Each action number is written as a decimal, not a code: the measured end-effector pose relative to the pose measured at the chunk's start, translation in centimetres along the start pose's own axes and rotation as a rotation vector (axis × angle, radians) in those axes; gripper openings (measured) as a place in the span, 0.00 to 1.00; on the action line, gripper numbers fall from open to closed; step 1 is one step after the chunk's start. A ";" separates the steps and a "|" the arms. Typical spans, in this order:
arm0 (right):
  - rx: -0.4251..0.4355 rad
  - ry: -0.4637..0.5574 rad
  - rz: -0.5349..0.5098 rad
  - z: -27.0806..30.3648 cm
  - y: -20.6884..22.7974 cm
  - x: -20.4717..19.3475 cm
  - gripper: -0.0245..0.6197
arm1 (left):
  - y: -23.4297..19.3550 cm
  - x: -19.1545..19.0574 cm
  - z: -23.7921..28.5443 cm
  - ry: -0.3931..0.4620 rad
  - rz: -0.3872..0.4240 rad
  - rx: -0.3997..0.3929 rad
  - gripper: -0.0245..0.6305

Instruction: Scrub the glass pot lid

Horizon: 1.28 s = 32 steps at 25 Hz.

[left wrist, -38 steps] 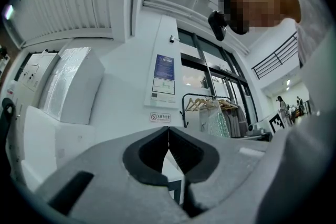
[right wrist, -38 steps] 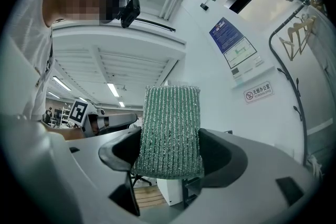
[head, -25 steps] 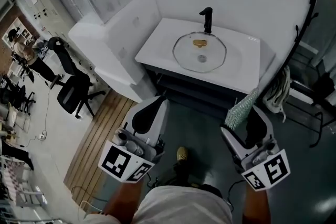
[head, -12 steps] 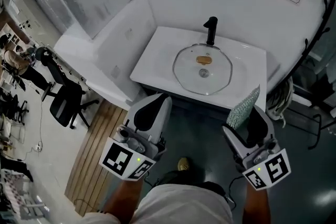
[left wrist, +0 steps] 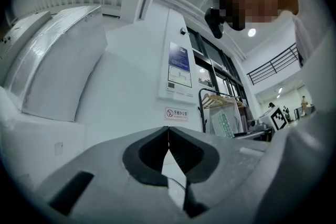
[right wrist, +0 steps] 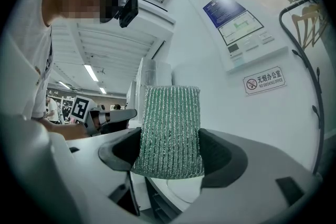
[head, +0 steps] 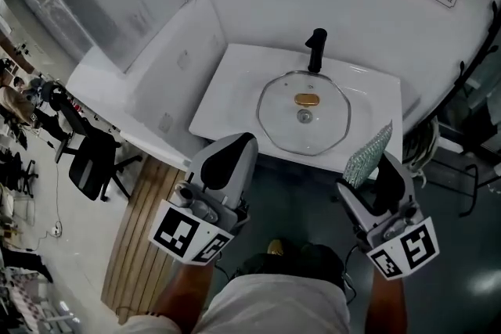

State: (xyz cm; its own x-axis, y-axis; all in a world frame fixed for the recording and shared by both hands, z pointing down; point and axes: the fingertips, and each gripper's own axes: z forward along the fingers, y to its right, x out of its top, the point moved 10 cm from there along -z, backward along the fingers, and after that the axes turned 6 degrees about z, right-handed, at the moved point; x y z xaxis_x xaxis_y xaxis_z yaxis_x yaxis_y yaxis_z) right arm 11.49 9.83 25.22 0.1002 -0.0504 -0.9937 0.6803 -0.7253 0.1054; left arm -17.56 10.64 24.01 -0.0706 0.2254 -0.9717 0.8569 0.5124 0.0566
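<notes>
- Glass pot lid (head: 304, 112) is seen lying flat, centred in the sink (head: 227, 94), just before the faucet (head: 315, 49) at the back edge.
- Right tool (right wrist: 169, 152) is clamped on a green scouring pad (right wrist: 170, 113); left tool (left wrist: 168, 147) is pressed together, empty.
- Both are held short of the front edge. Scrubbing is judged not yet begun.

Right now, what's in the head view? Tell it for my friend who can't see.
A glass pot lid lies in a white sink by a black tap. Nearer, the right claw grips a green scrub pad, and the left claw is shut and empty.
</notes>
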 end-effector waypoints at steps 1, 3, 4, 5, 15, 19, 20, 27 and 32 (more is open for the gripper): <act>0.000 -0.002 -0.004 0.3 0.3 0.0 0.56 | -0.2 -0.2 0.3 -0.001 -0.002 -0.001 0.06; 0.005 -0.007 -0.013 0.9 0.9 0.0 0.56 | -0.6 -0.7 0.8 -0.002 -0.009 0.002 0.06; 0.008 -0.011 -0.017 1.2 1.1 0.1 0.56 | -0.7 -0.8 1.0 -0.004 -0.012 0.003 0.06; 0.012 -0.014 -0.022 1.4 1.4 0.2 0.56 | -0.8 -0.9 1.2 -0.005 -0.014 0.005 0.06; 0.065 -0.049 -0.053 4.4 5.3 0.9 0.56 | -2.0 -1.7 4.5 -0.023 -0.012 0.049 0.06; 0.090 -0.060 -0.064 5.7 7.6 1.3 0.56 | -2.6 -2.3 6.9 -0.033 -0.018 0.072 0.06; 0.096 -0.065 -0.065 6.1 8.3 1.4 0.56 | -2.8 -2.5 7.5 -0.036 -0.020 0.077 0.06; 0.153 -0.098 -0.071 9.0 12.7 1.5 0.56 | -3.9 -4.2 11.7 -0.072 -0.004 0.116 0.06; 0.202 -0.127 -0.063 10.8 15.3 1.5 0.56 | -4.2 -5.3 14.1 -0.104 -0.002 0.142 0.06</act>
State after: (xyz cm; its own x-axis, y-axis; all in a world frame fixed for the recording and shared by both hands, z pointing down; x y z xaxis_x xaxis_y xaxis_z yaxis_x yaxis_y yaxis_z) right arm 14.16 -8.76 24.90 -0.0384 -0.0772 -0.9963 0.5224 -0.8515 0.0458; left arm -13.54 -4.40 25.68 -0.0255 0.1342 -0.9906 0.9207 0.3891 0.0290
